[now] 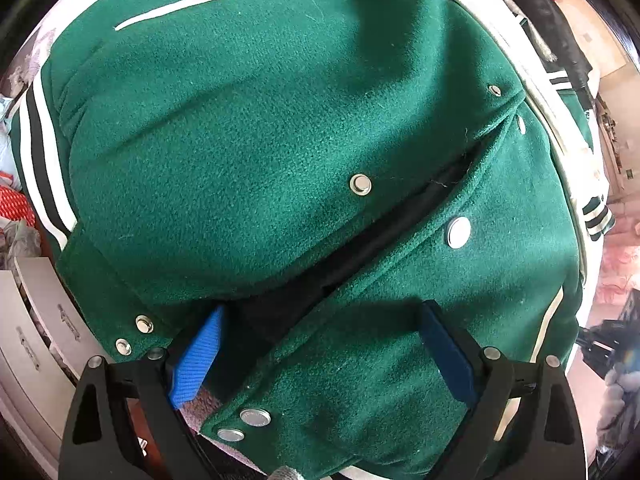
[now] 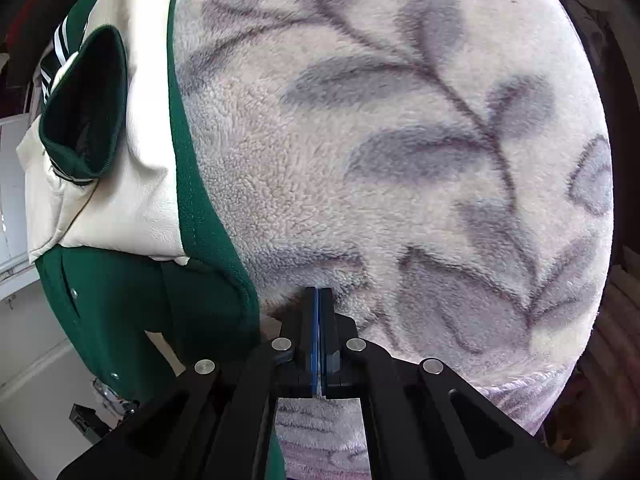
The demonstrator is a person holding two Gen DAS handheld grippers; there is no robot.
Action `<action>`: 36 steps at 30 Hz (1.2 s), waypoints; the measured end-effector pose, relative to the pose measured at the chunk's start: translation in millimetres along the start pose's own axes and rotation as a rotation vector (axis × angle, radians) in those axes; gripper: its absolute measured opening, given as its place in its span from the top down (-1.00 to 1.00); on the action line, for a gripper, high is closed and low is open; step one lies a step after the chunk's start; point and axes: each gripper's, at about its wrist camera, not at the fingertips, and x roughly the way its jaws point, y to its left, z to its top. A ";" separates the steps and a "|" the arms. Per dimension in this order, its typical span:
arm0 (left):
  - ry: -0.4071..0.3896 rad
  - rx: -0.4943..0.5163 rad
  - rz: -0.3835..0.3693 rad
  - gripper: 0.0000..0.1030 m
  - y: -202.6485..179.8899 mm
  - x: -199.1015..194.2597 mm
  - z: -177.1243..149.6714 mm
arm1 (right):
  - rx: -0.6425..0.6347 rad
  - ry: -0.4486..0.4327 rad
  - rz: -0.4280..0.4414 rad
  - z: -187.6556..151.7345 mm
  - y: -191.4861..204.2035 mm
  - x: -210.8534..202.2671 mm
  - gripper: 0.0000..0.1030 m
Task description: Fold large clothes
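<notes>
A dark green varsity jacket (image 1: 248, 152) with metal snaps (image 1: 360, 184) and cream sleeves fills the left wrist view, its front flaps parted over a black lining (image 1: 384, 236). My left gripper (image 1: 320, 356) hovers open just above the lower front panel, and its blue pads (image 1: 196, 360) stand wide apart without pressing the cloth. In the right wrist view the jacket (image 2: 108, 292) lies at the left, a cream sleeve (image 2: 132, 200) with a green cuff (image 2: 92, 100) folded over it. My right gripper (image 2: 319, 312) is shut beside the jacket's edge, over the blanket, with no cloth visible between its pads.
The jacket rests on a fleecy cream blanket with grey leaf print (image 2: 400, 140). White drawers (image 1: 32, 340) stand at the left, and other clothes are piled at the top right (image 1: 532, 8) and far left (image 1: 16, 204). A black object (image 2: 84, 420) sits on the floor below.
</notes>
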 end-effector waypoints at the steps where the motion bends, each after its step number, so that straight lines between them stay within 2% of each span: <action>1: -0.003 -0.001 -0.001 -0.86 0.6 -1.7 -0.4 | -0.003 0.013 0.060 -2.1 -2.6 -5.0 0.97; 2: -0.007 0.001 -0.001 -0.86 0.8 -3.6 -1.4 | -0.002 0.025 0.113 -4.6 -4.1 -9.8 0.93; 3: -0.011 0.008 0.002 -0.86 1.2 -4.6 -2.8 | -0.004 0.038 0.168 -10.5 -4.7 -15.7 0.62; 4: -0.016 0.013 0.002 -0.86 1.9 -5.2 -4.0 | -0.009 0.047 0.209 -15.7 -4.2 -18.6 -0.03; 5: -0.022 0.016 0.002 -0.86 1.5 -4.9 -6.8 | -0.014 0.061 0.257 -21.6 -2.9 -18.1 -0.30; 6: -0.028 0.021 0.004 -0.86 2.0 -5.0 -8.1 | -0.017 0.079 0.294 -27.4 -2.6 -14.0 -0.42; 7: -0.030 0.025 0.007 -0.86 1.9 -4.6 -9.0 | -0.026 0.115 0.314 -33.2 -1.1 -4.1 -0.39; 8: -0.033 0.027 0.011 -0.86 -0.8 -4.1 -12.0 | -0.041 0.154 0.311 -39.5 1.2 9.1 -0.21; 9: -0.035 0.027 0.013 -0.86 -1.3 -3.9 -13.0 | -0.055 0.164 0.302 -47.2 2.8 19.4 0.94; 10: -0.036 0.030 0.017 -0.86 -2.8 -3.4 -14.4 | -0.074 0.171 0.217 -56.3 1.9 32.8 0.85; 11: -0.037 0.033 0.020 -0.86 -4.6 -2.7 -16.3 | -0.085 0.172 0.163 -61.8 0.1 43.1 0.86; 12: -0.040 0.036 0.023 -0.86 -5.0 -3.4 -17.6 | -0.081 0.168 0.151 -66.1 -4.6 51.3 0.86; 15: -0.039 0.023 0.025 -0.86 -14.5 -6.0 -21.7 | -0.104 0.195 0.158 -63.8 5.4 43.6 0.81; 17: -0.061 0.004 0.011 -0.86 -15.6 -15.9 -23.7 | -0.081 0.196 0.214 -51.3 9.6 20.5 0.80; 18: -0.082 -0.006 0.001 -0.86 -16.2 -23.7 -25.2 | -0.068 0.158 0.249 -42.0 7.1 2.3 0.65; 19: -0.108 -0.013 0.000 -0.86 -17.8 -33.0 -27.5 | -0.054 0.107 0.276 -32.8 3.6 -12.8 0.31; 20: -0.139 -0.018 0.004 -0.86 -19.8 -42.0 -30.5 | -0.031 0.042 0.304 -18.6 -3.1 -33.3 0.11; 21: -0.178 -0.022 0.002 -0.87 -22.3 -52.5 -34.6 | -0.009 -0.008 0.334 -3.5 -10.5 -48.3 -0.20; 23: -0.210 -0.042 0.002 -1.00 -24.8 -62.7 -40.1 | 0.024 -0.082 0.387 31.1 -17.5 -64.1 -0.22; 25: -0.239 -0.051 0.014 -1.00 -23.7 -68.9 -49.2 | 0.050 -0.121 0.431 73.6 -16.6 -66.3 -0.22; 28: -0.266 -0.042 0.076 -1.00 -35.0 -76.0 -52.0 | 0.051 -0.155 0.459 130.4 2.2 -62.9 -0.22; 32: -0.266 -0.035 0.077 -1.00 -50.8 -78.6 -49.6 | -0.094 -0.210 0.344 200.0 41.9 -85.8 -0.22; 34: -0.249 -0.032 0.067 -1.00 -61.5 -73.1 -52.9 | -0.179 -0.180 0.279 230.4 58.8 -82.9 -0.22; 36: -0.222 -0.040 0.054 -1.00 -67.3 -63.1 -57.3 | -0.257 -0.106 0.217 256.7 81.8 -70.5 -0.22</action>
